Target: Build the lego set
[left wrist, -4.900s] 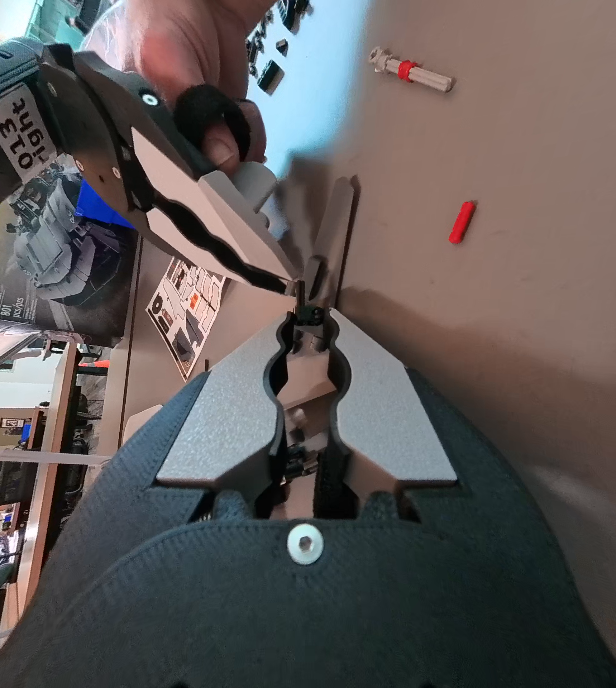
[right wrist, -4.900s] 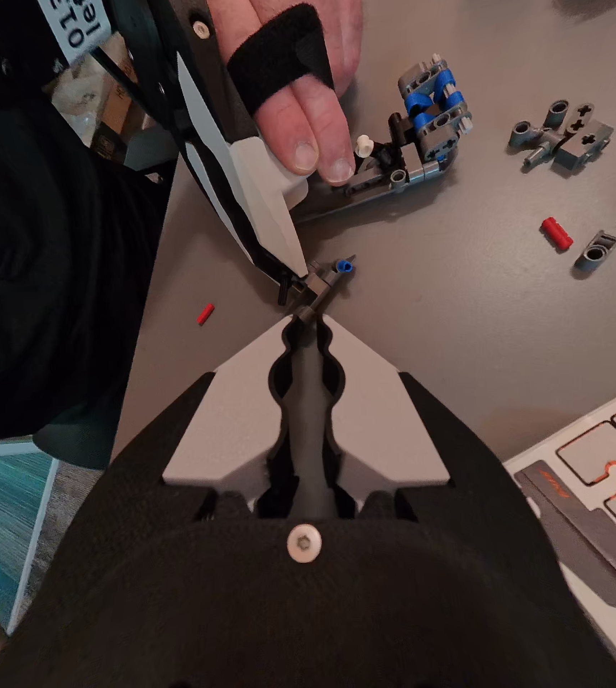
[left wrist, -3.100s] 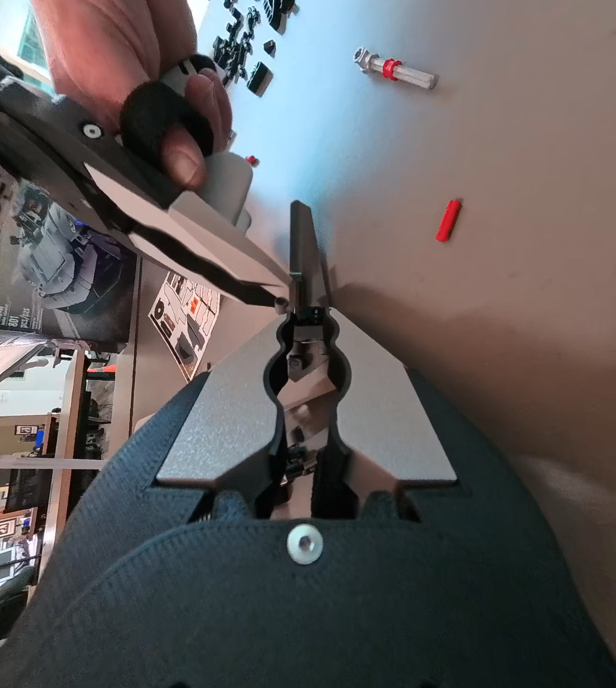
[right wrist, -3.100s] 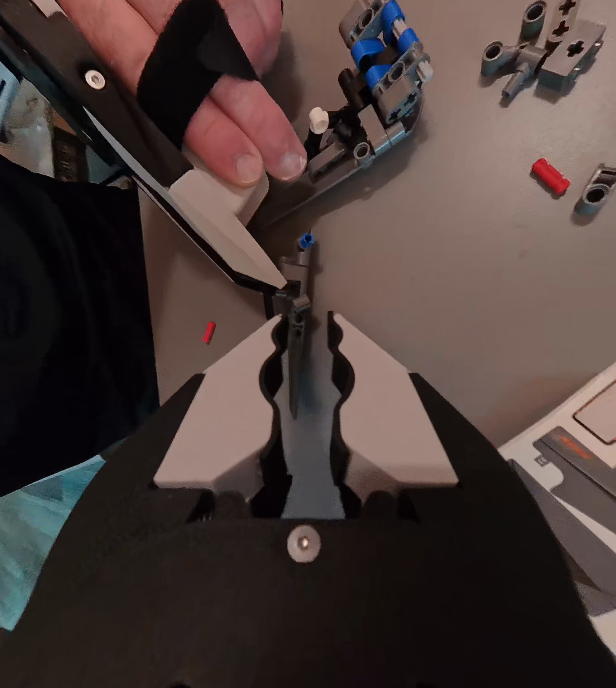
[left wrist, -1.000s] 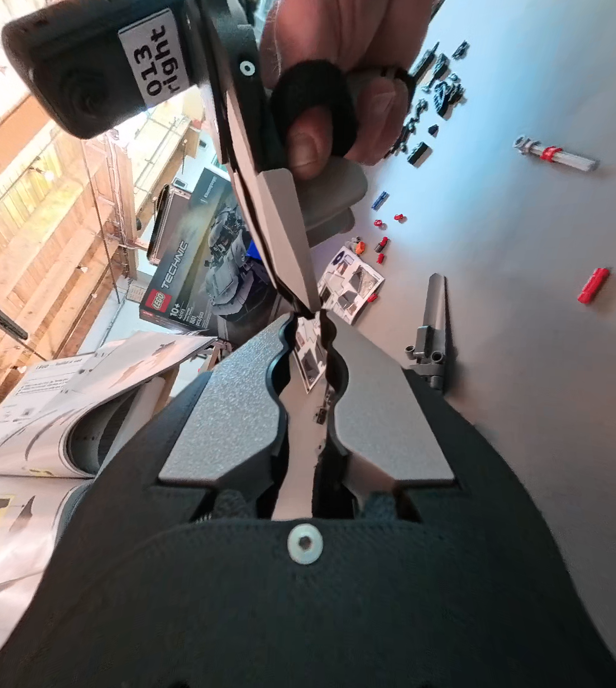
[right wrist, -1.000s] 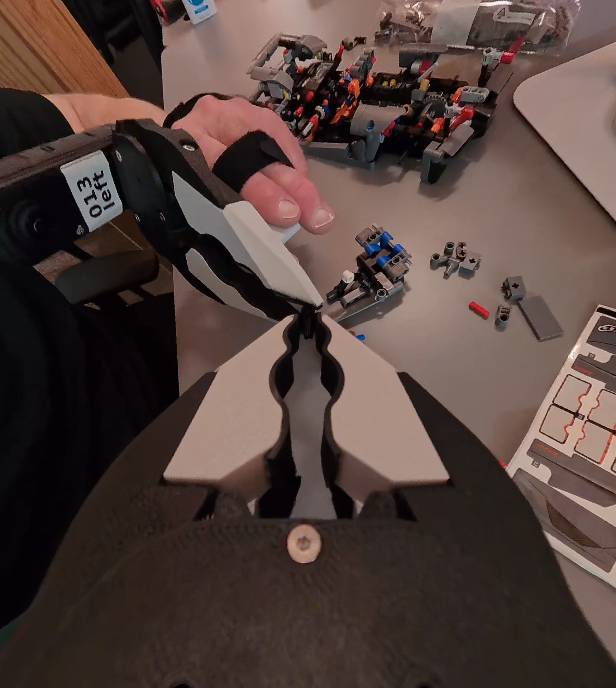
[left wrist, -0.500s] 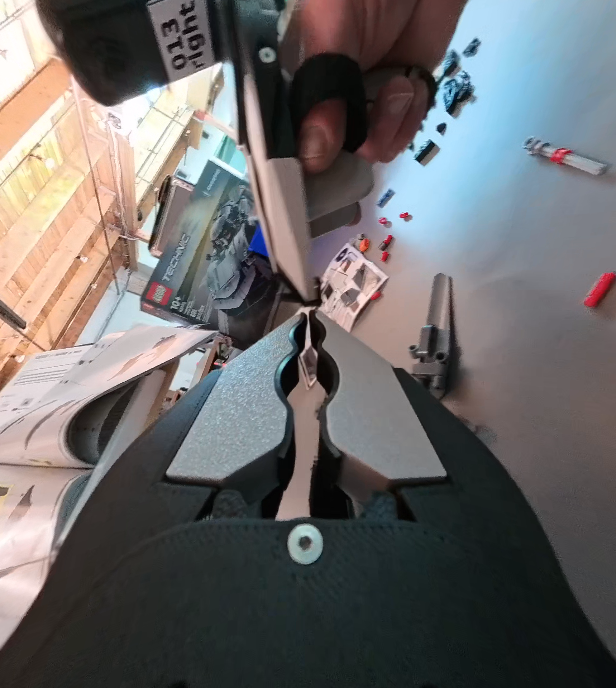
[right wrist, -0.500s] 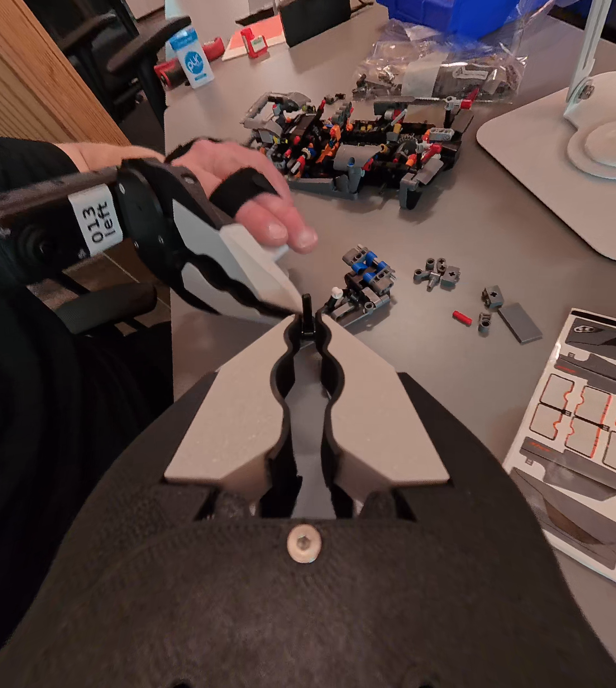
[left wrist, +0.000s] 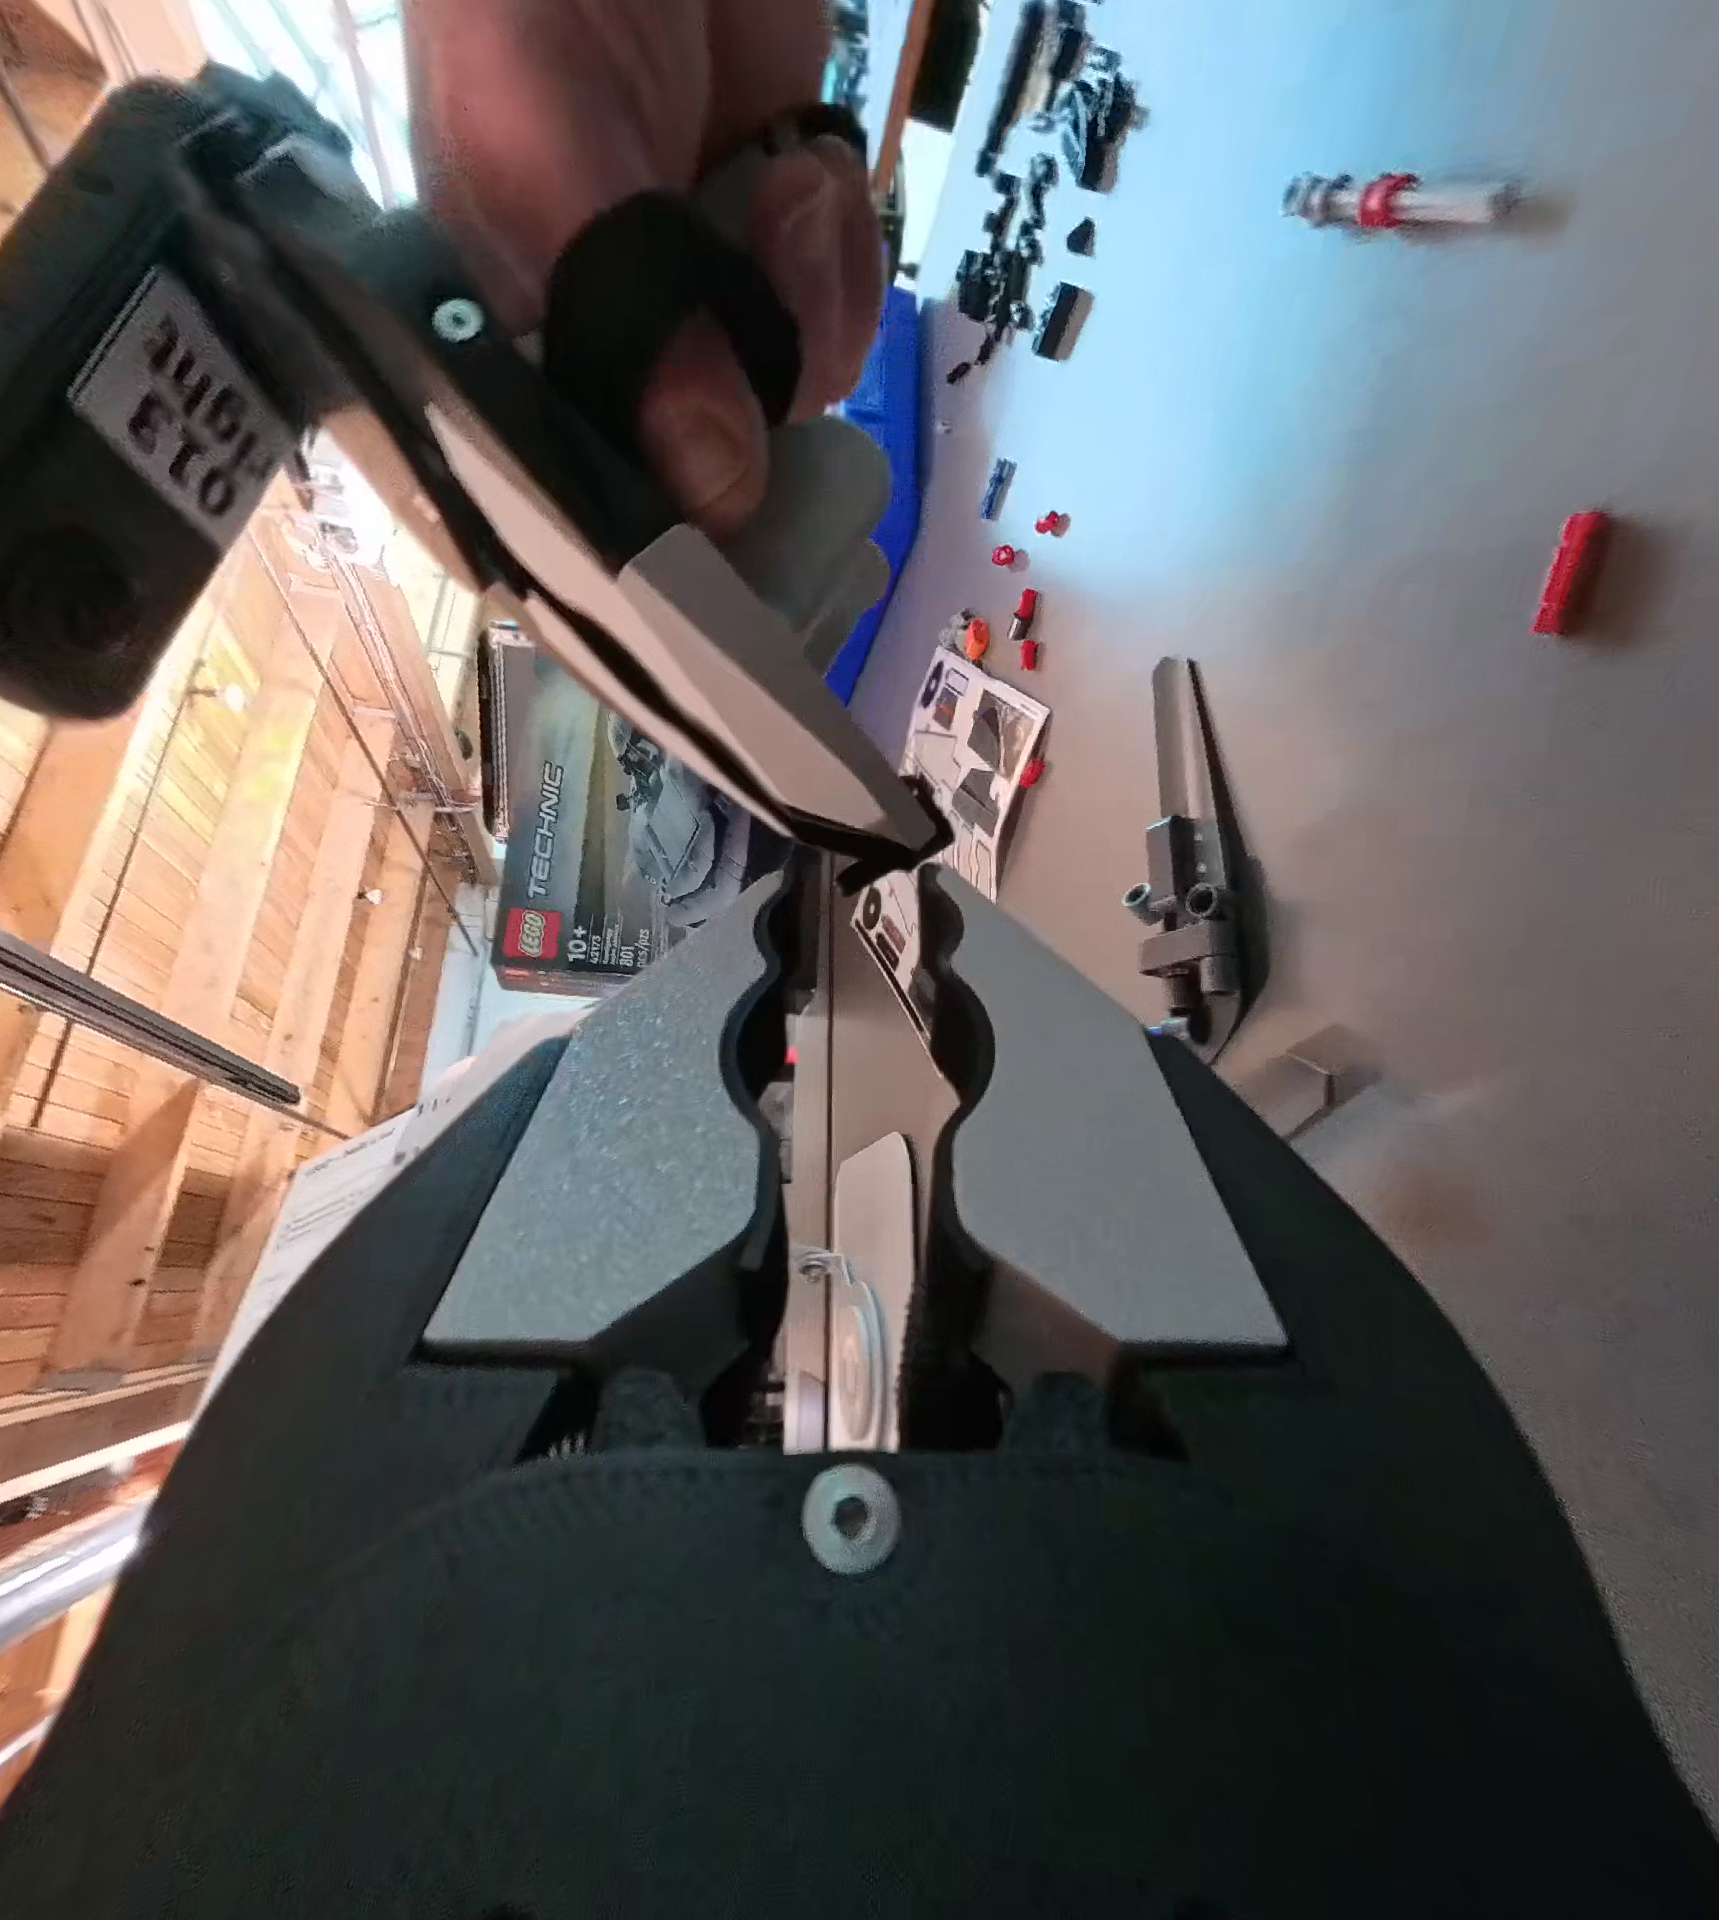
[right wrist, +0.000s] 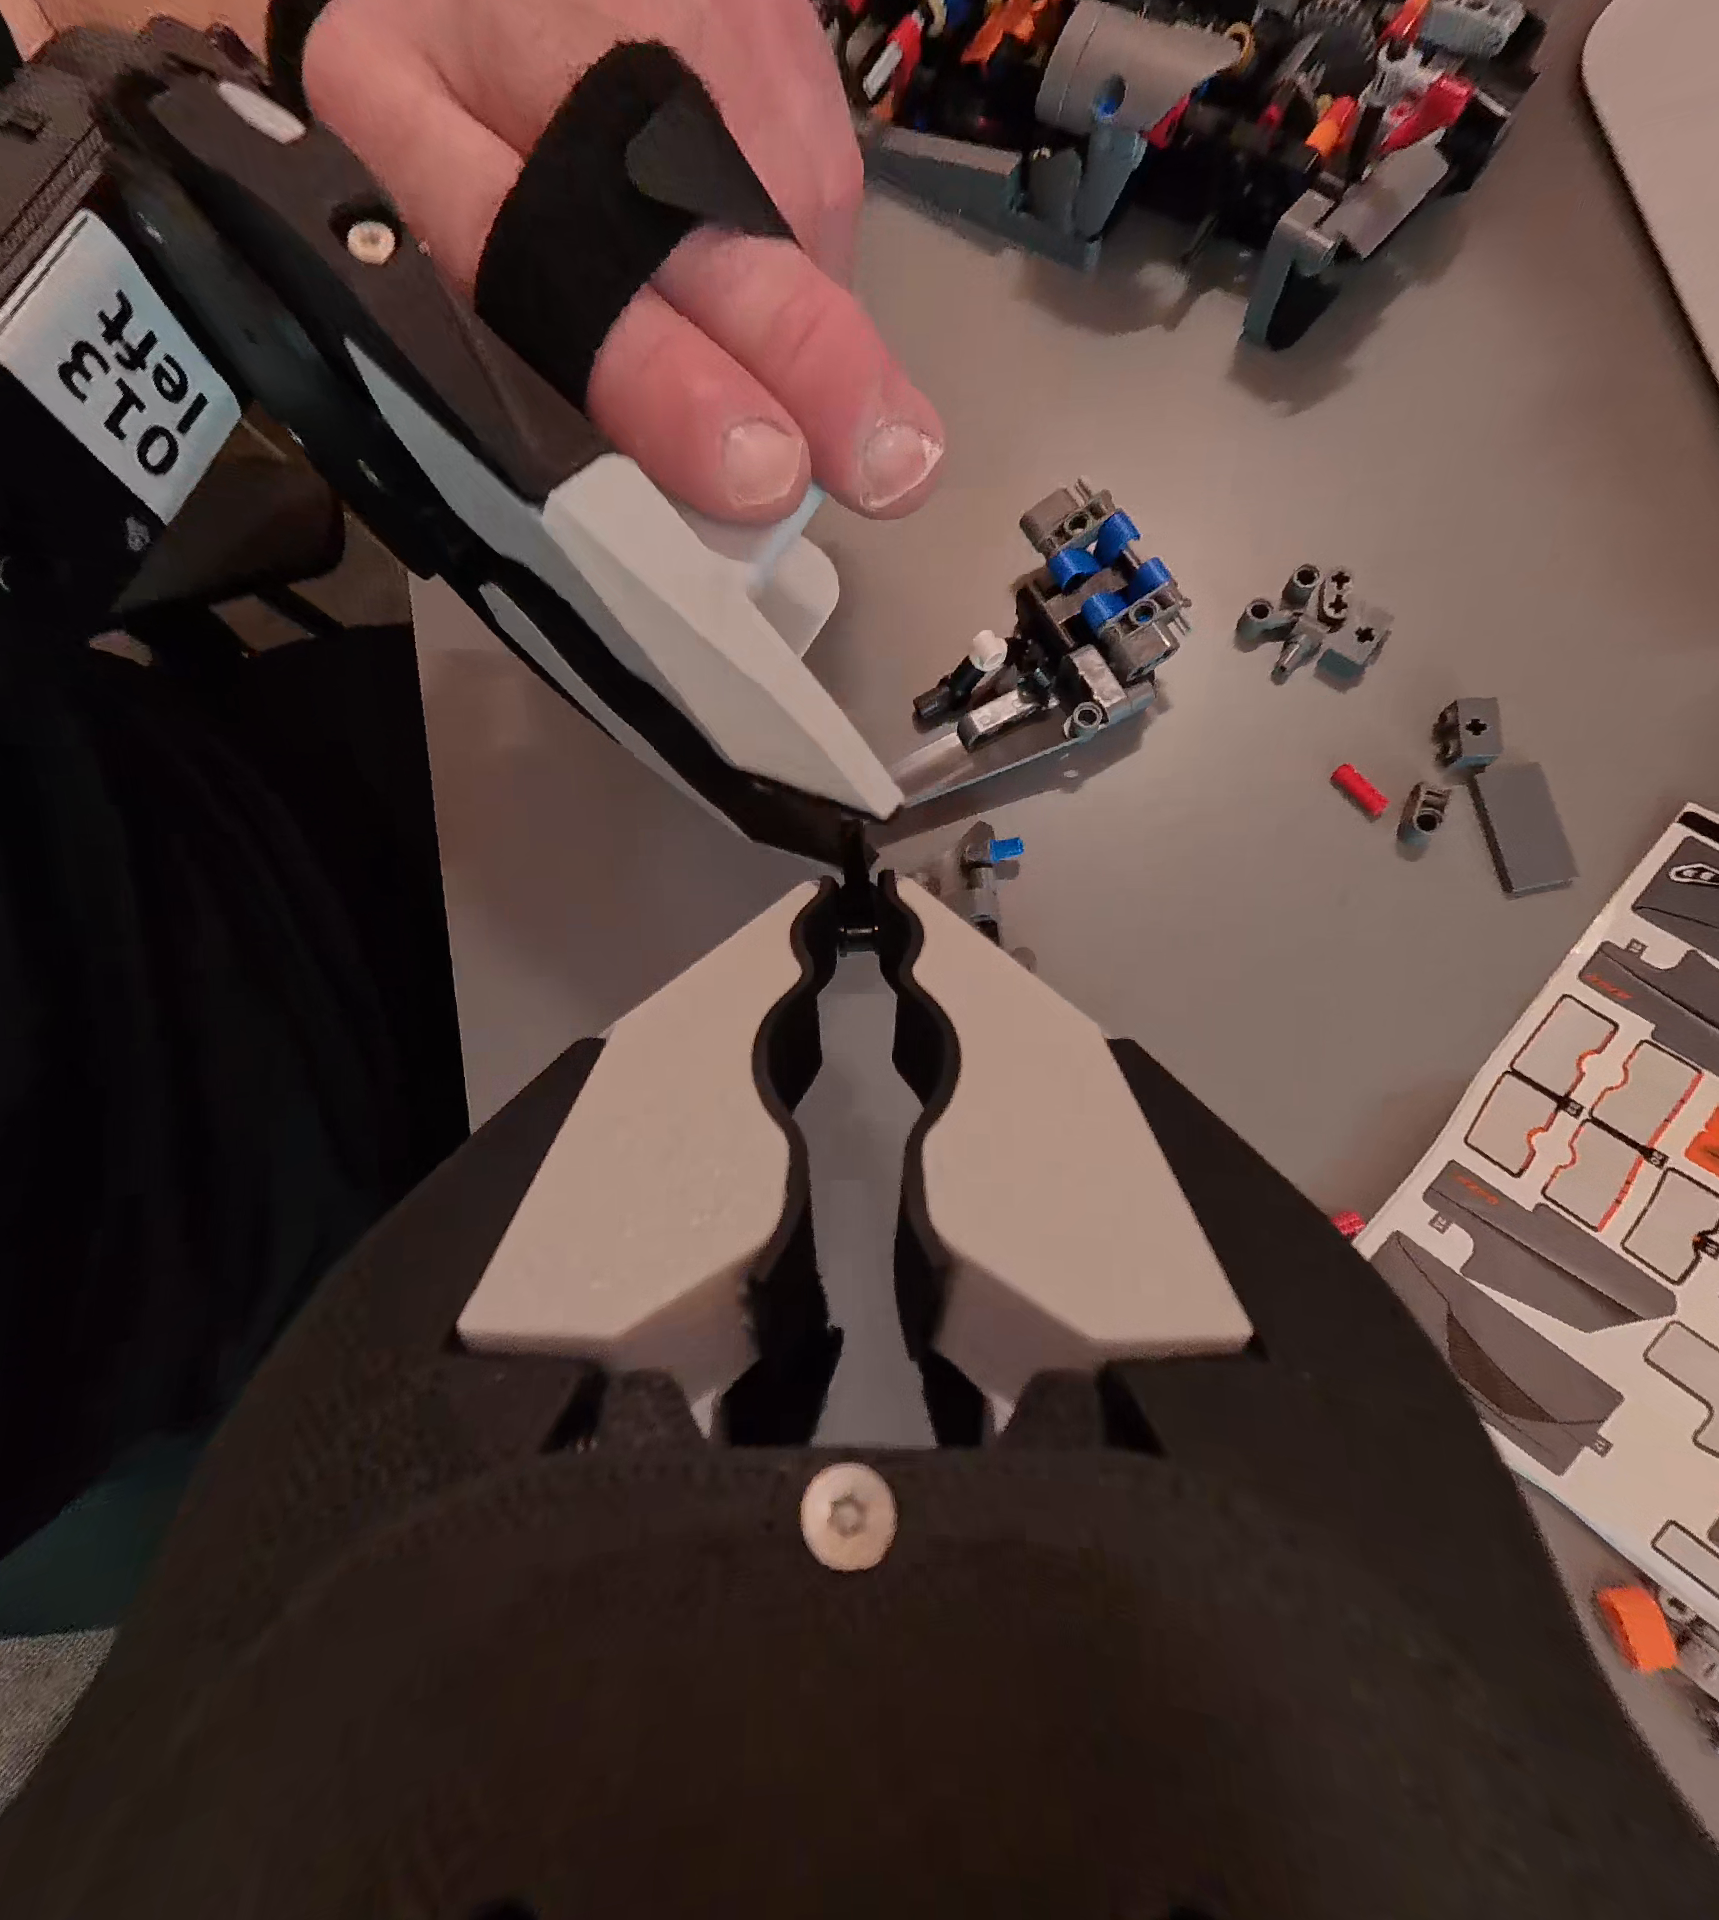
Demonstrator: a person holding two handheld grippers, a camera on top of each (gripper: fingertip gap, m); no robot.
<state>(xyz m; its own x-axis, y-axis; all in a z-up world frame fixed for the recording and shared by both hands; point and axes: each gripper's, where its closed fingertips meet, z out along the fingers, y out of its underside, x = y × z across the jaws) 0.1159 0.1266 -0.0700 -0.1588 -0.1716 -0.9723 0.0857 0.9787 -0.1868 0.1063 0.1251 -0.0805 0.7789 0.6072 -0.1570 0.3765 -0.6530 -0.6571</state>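
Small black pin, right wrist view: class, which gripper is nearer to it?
Right. The right gripper is shut on the small black pin; the left gripper is open, its tips at the pin's far end.

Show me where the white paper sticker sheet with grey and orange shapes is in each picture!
Left wrist view: white paper sticker sheet at upper middle, just behind the right gripper's tip.
Right wrist view: at the right edge, middle to lower, flat on the table.
Shared landmark: the right gripper, pinching a small black pin.
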